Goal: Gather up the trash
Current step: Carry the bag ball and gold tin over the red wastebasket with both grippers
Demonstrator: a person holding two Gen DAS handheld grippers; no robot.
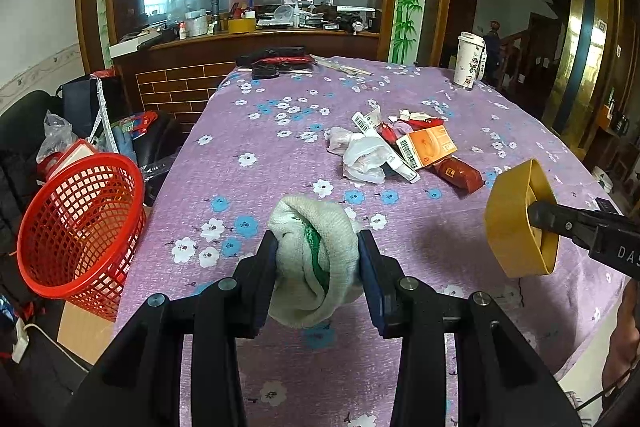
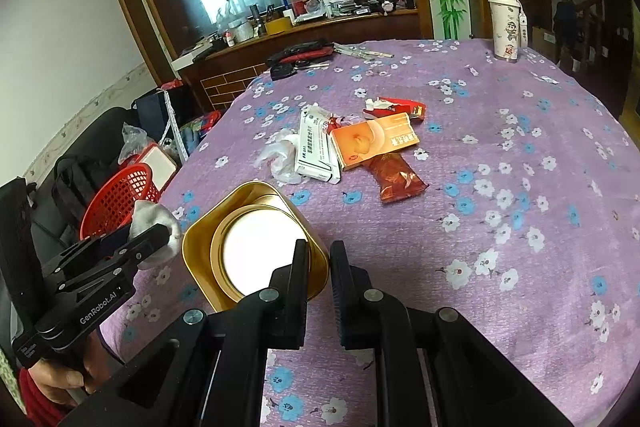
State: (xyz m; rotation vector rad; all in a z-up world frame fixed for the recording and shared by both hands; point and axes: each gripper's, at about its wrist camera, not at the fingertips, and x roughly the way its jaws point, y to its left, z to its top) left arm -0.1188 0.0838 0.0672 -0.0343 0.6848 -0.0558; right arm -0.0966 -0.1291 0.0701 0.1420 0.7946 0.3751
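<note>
My left gripper [image 1: 318,253] is shut on a balled white cloth [image 1: 308,219] with a green stripe, held just above the purple flowered tablecloth [image 1: 260,179]. My right gripper [image 2: 320,255] is shut on the wall of a gold tin [image 2: 248,247], one finger inside and one outside; the tin [image 1: 516,223] tilts with its mouth toward the trash. The trash pile lies mid-table: an orange box [image 2: 374,139], a white box [image 2: 316,151], a red-brown wrapper [image 2: 396,175], a crumpled white bag [image 1: 364,157] and a red pack [image 2: 394,107]. A red mesh basket [image 1: 80,223] stands off the table's left edge.
A white lidded cup [image 1: 470,61] stands at the far right corner of the table. Black and red items [image 1: 280,61] lie at the far edge. Bags and a dark chair [image 1: 24,131] crowd the floor to the left. A hand [image 2: 60,379] grips the left tool.
</note>
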